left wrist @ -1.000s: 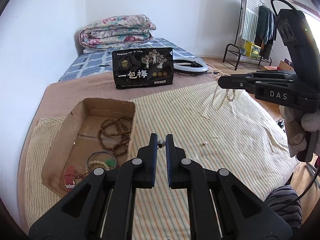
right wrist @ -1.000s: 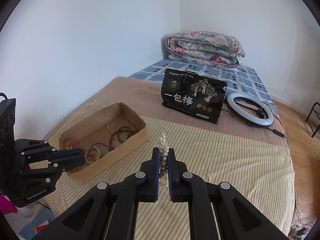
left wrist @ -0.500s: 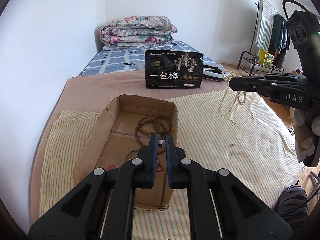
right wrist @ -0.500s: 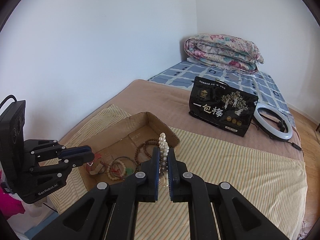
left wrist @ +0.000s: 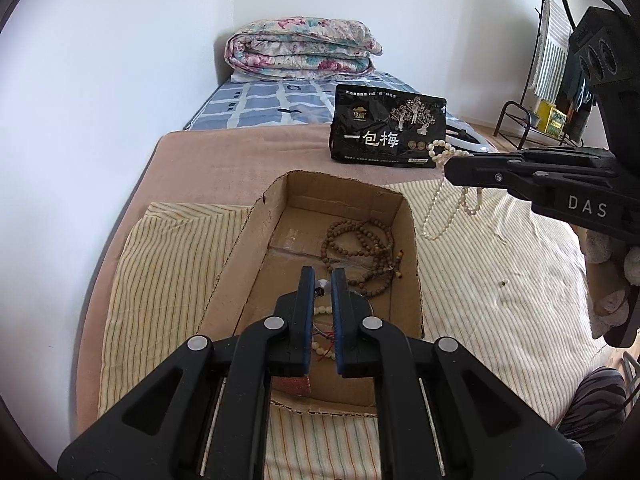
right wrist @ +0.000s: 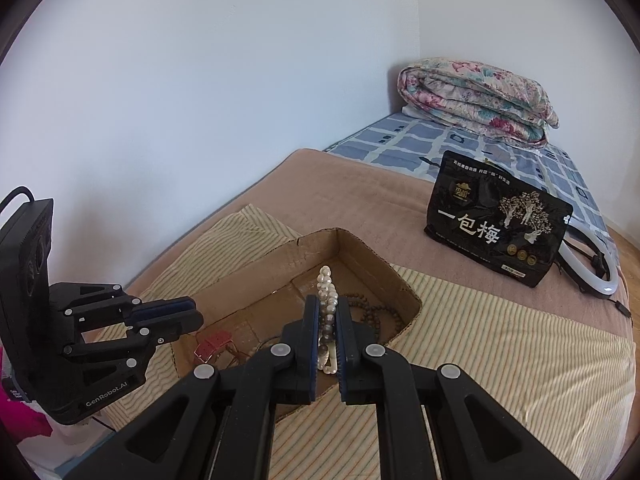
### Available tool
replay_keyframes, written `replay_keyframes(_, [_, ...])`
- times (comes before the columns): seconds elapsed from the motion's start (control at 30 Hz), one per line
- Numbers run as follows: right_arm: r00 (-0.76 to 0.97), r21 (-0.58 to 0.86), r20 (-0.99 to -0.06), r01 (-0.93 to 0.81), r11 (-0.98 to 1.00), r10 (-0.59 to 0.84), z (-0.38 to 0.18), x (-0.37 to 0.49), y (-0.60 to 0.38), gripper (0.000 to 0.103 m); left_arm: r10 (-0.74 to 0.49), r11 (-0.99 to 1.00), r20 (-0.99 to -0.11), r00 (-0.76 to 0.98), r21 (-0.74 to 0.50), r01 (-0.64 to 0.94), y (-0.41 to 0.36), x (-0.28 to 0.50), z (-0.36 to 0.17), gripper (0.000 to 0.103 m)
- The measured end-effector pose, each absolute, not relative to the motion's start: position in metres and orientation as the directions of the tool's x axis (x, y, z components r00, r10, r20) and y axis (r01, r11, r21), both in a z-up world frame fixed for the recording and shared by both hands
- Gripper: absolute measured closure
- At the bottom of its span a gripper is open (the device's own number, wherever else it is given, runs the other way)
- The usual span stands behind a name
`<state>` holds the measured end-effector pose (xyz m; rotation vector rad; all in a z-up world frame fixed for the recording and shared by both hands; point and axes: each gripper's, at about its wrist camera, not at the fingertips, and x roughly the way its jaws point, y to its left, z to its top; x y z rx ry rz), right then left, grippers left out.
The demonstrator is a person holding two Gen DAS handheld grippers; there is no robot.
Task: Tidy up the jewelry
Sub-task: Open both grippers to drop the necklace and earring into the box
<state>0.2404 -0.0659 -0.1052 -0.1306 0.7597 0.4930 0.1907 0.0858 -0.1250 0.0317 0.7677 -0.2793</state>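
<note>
1. Pearls [right wrist: 327, 312] sit clamped between the pads of the right claw [right wrist: 328, 326] — a bunch of beads sticks up past the tips, and in the left wrist view the rest of the strand hangs in loops below that claw, above the striped cloth [left wrist: 500, 280] just to the right of the box [left wrist: 410, 248].
2. Left claw [left wrist: 322, 286] is nearly shut, its tips pinched on a small pale bead [left wrist: 323, 285] with a dark bit beside it; whether this bead belongs to the pearl strand I cannot tell.
3. Below and ahead of the left claw lies the open cardboard box; the claw's tips hang over its inside.
4. Brown beads [left wrist: 360, 250] lie coiled on the box floor just beyond the left tips, toward the right wall.
5. Under the left claw's fingers a pale bead bracelet [left wrist: 320, 346] and a red piece [left wrist: 294, 384] rest on the box floor, partly hidden.
6. From the right wrist view, the box is straight ahead of the right claw, with the left claw off to its left, over the box's near corner.
7. Farther beyond both claws a black bag [left wrist: 386, 132] stands on the brown blanket — a ring light [right wrist: 596, 276] lies just behind it.
</note>
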Motion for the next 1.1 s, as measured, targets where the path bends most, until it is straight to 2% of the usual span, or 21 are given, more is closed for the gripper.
replay_keyframes(0.63, [0.570,0.059,-0.742,-0.467,0.882,0.352,-0.146,0.265,-0.041,0.096,-0.243,0.963,-0.731,0.638,-0.104,0.248,0.092,0.211,-0.151,0.097])
replay_keyframes(0.73, [0.583,0.050,-0.734,-0.464,0.884,0.347,-0.144,0.264,-0.041,0.075,-0.244,0.963,-0.729,0.639,-0.107,0.247,0.092,0.211,-0.151,0.097])
replay_keyframes(0.8, [0.586,0.044,-0.733,-0.467,0.883,0.345,-0.142,0.263,-0.041,0.074,-0.242,0.964,-0.729,0.640,-0.103,0.246,0.091,0.213,-0.151,0.097])
replay_keyframes(0.83, [0.587,0.037,-0.735,-0.465,0.884,0.339,-0.142,0.263,-0.041,0.068,-0.241,0.964,-0.730,0.639,-0.103,0.246,0.092,0.213,-0.151,0.096])
replay_keyframes(0.87, [0.590,0.029,-0.736,-0.464,0.886,0.333,-0.141,0.262,-0.040,0.055,-0.240,0.964,-0.732,0.638,-0.102,0.245,0.091,0.213,-0.152,0.094])
replay_keyframes(0.93, [0.602,0.017,-0.728,-0.462,0.887,0.328,-0.140,0.260,-0.041,0.036,-0.237,0.965,-0.731,0.640,-0.101,0.243,0.091,0.212,-0.152,0.067])
replay_keyframes(0.97, [0.611,0.011,-0.723,-0.456,0.890,0.322,-0.138,0.258,-0.041,0.028,-0.234,0.966,-0.729,0.643,-0.099,0.239,0.092,0.211,-0.152,0.063])
replay_keyframes(1.07, [0.630,0.006,-0.712,-0.436,0.900,0.310,-0.134,0.256,-0.045,0.017,-0.225,0.968,-0.729,0.647,-0.093,0.232,0.092,0.209,-0.152,0.061])
replay_keyframes(1.1, [0.634,0.006,-0.709,-0.432,0.902,0.309,-0.133,0.255,-0.046,0.016,-0.219,0.970,-0.730,0.648,-0.088,0.228,0.092,0.208,-0.152,0.061])
